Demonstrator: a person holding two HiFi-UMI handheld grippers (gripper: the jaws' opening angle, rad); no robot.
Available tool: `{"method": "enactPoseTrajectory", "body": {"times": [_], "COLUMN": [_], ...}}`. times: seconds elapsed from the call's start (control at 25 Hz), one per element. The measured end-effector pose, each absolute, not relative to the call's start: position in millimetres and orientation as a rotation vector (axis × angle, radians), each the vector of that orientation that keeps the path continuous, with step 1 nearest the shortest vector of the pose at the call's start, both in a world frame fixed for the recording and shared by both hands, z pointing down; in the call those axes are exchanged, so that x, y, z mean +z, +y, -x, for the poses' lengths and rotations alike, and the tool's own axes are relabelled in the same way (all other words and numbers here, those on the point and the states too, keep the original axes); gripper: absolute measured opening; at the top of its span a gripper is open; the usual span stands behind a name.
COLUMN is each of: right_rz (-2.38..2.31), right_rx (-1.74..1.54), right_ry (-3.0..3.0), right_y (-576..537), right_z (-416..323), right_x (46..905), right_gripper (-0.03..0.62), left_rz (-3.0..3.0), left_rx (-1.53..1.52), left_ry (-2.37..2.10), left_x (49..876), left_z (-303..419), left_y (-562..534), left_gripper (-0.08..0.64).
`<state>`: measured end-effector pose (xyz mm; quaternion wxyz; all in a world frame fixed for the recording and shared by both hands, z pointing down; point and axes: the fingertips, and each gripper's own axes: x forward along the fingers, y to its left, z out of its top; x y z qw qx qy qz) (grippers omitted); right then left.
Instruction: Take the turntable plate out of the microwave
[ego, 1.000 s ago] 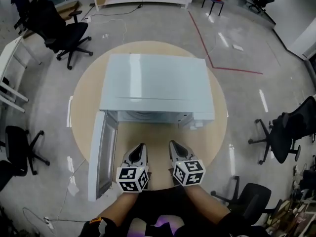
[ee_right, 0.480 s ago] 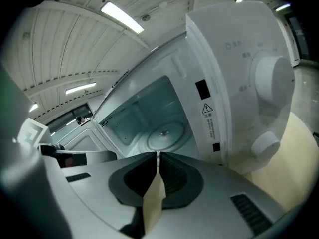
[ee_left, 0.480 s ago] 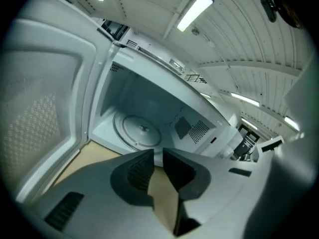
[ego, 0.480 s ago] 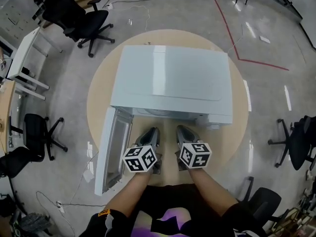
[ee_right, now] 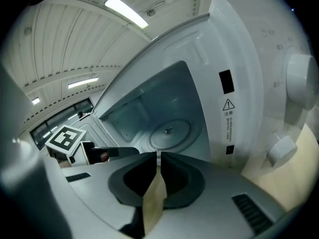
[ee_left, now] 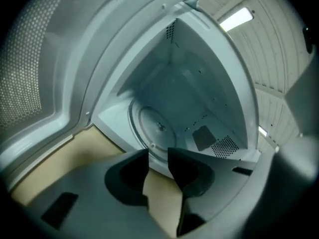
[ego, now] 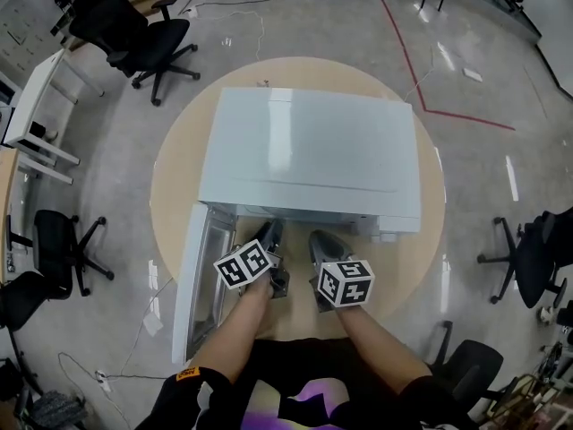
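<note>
Two grippers (ego: 268,233) (ego: 322,240) nearer, one plate (ee_left: 152,124), seemingly glass

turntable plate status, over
Left gripper open, empty. Right gripper shut, empty. Turntable plate inside microwave, door open. Nothing in the way.

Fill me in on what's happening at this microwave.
A person stands at a round table with a two-jaw gripper in each hand, both pointed into a white microwave. Its door is swung open to the left. The turntable plate lies on the cavity floor, not yet touched. The left gripper has its jaws a little apart with nothing between them. The right gripper is shut and empty.
</note>
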<state>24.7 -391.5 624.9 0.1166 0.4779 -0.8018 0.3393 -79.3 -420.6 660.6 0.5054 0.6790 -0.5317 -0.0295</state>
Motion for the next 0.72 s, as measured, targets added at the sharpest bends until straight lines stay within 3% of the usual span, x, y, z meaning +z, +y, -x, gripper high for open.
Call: {"method": "enactPoseTrajectory", "body": {"times": [0.72], "right_rz": [-1.369], "right_rx": [1.024], "right_ry": [-2.289], "right_y": [-418], "right_z": [-17], "right_x": [652], "right_gripper": [0.018], "left_rz": [-1.526], "left_rx": [-0.177], "left_ry": [-1.286], "left_x": [685], "left_z": [89], "left_y": [-452], "left_gripper": [0.147]}}
